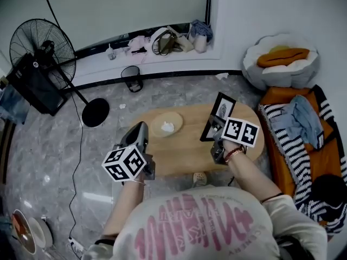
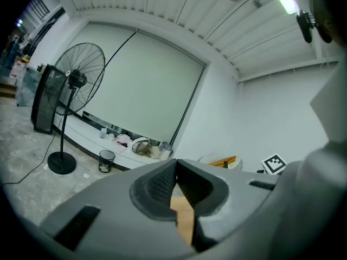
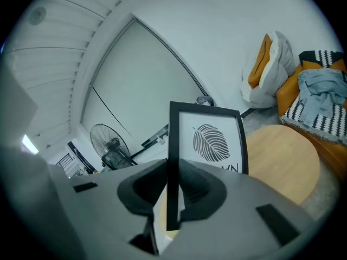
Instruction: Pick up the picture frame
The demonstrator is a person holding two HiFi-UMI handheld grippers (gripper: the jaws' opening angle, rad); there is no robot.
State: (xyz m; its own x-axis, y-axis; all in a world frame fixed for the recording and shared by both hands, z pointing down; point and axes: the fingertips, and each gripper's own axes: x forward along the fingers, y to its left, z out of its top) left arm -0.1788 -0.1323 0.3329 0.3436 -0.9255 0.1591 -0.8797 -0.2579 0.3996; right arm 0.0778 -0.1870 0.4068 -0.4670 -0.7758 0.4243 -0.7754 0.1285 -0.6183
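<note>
Picture frame (image 3: 214, 140) is up in the air over the right end of the wooden table (image 1: 179, 156). Its long axis is roughly upright and the leaf print faces back toward the person. Right gripper (image 3: 172, 169) is pinching its left rail. Left gripper (image 2: 175, 177) sits over the table's near-left edge, jaws pressed together on nothing, well apart from the frame.

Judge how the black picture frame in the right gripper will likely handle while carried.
Probably stiff: the picture frame shows straight edges while clamped. Likely to pivot, since the right gripper pinches only one side rail. Possibly fragile if its front is glazed.
</note>
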